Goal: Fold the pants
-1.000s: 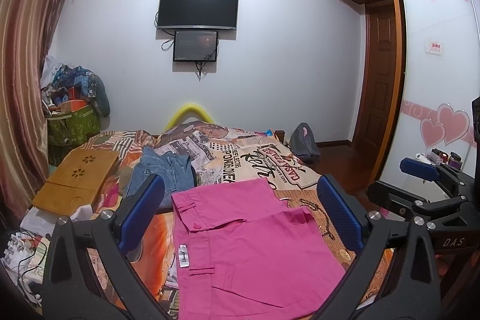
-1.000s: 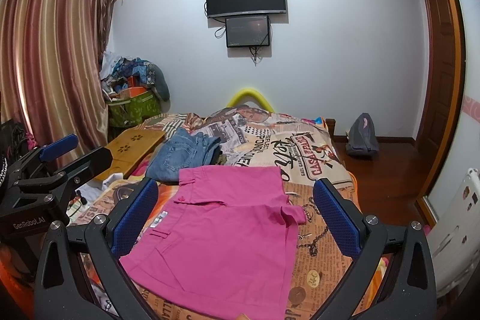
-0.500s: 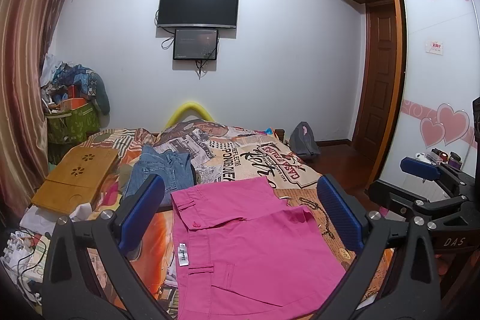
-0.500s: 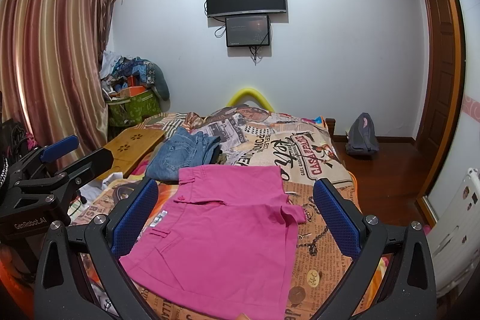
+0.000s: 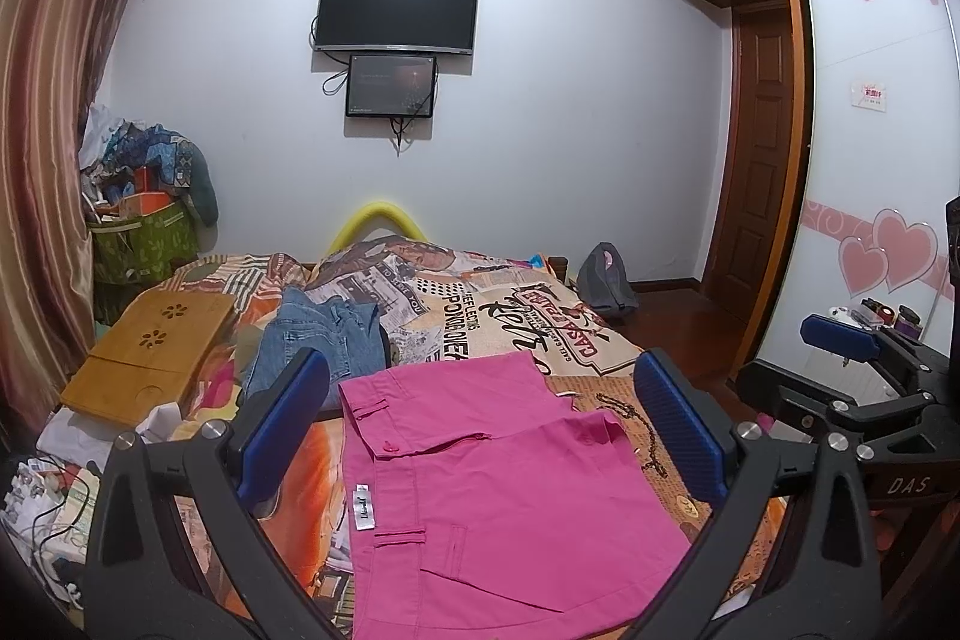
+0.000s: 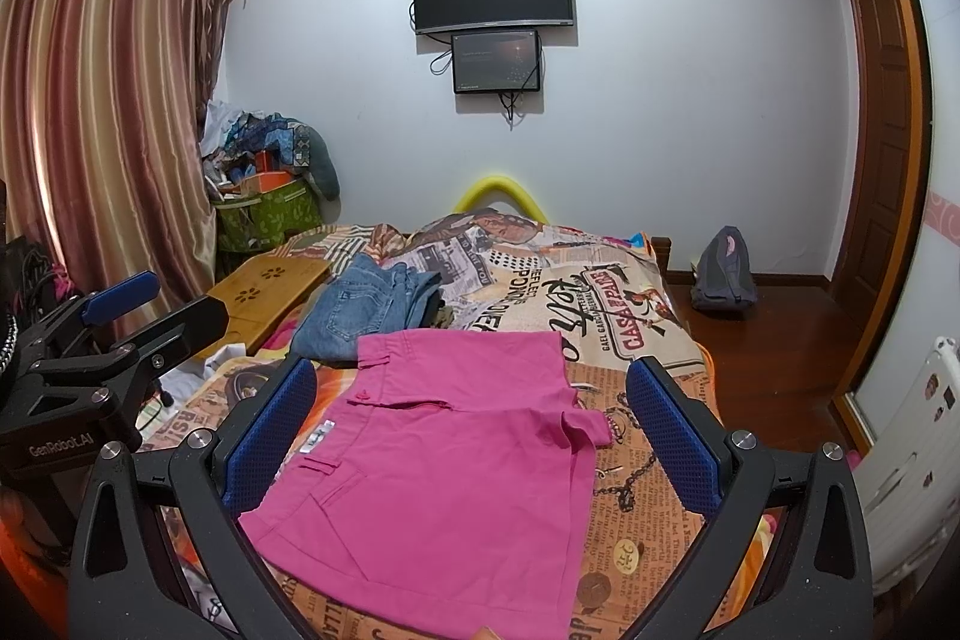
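Pink pants (image 5: pixel 480 484) lie folded and flat on the bed with the printed cover (image 5: pixel 516 316), waistband to the left; they also show in the right wrist view (image 6: pixel 456 448). My left gripper (image 5: pixel 480 424) is open and empty, held above the pants. My right gripper (image 6: pixel 471 430) is open and empty, also above the pants. The right gripper's body shows at the right of the left wrist view (image 5: pixel 852 400). The left gripper's body shows at the left of the right wrist view (image 6: pixel 102 376).
Folded blue jeans (image 5: pixel 318 334) lie just beyond the pink pants (image 6: pixel 366 310). A wooden lap tray (image 5: pixel 150 352) sits at the bed's left. A grey backpack (image 5: pixel 606 280) is on the floor to the right. A wardrobe (image 5: pixel 870 160) stands right, curtains (image 6: pixel 108 130) left.
Both grippers have drifted very slightly; the view in the left wrist camera shifted a little. The pants have not moved and both grippers stay open.
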The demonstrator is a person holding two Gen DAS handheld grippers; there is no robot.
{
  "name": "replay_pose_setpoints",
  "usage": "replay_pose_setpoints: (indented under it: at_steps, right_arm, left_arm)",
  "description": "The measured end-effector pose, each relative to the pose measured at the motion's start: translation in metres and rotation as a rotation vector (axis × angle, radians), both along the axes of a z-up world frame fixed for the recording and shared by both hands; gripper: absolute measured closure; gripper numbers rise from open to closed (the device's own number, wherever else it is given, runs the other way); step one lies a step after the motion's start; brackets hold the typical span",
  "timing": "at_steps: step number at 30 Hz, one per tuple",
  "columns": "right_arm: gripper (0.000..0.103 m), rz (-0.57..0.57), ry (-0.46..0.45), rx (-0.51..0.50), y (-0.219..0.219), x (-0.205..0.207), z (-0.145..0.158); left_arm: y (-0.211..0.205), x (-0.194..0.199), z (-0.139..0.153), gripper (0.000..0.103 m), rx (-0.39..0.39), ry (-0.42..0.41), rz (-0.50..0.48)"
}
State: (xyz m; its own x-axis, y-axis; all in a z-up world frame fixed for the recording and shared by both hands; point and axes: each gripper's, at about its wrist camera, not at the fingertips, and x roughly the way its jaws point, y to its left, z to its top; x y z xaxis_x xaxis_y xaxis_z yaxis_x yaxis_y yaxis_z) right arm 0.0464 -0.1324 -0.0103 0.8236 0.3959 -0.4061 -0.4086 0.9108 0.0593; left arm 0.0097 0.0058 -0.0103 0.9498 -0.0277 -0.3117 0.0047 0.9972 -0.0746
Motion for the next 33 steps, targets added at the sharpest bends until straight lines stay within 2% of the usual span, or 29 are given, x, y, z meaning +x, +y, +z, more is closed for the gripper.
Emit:
replay_pose_setpoints:
  at_steps: [20,25,29,33]
  right_arm:
    - [0.000,-0.012,0.012,-0.012,-0.001,0.006,-0.005]
    - [0.000,-0.030,0.015,-0.025,0.000,0.023,-0.009]
    - [0.000,-0.055,0.013,-0.063,0.002,0.046,-0.016]
    - [0.000,-0.081,0.040,-0.095,0.003,0.078,-0.027]
  left_arm:
    - [0.003,0.017,-0.004,0.000,0.010,0.016,0.019]
    - [0.016,0.042,-0.009,0.000,0.025,0.039,0.036]
    - [0.033,0.081,-0.020,0.000,0.021,0.111,0.026]
    - [0.053,0.121,-0.036,0.000,0.013,0.159,0.055]
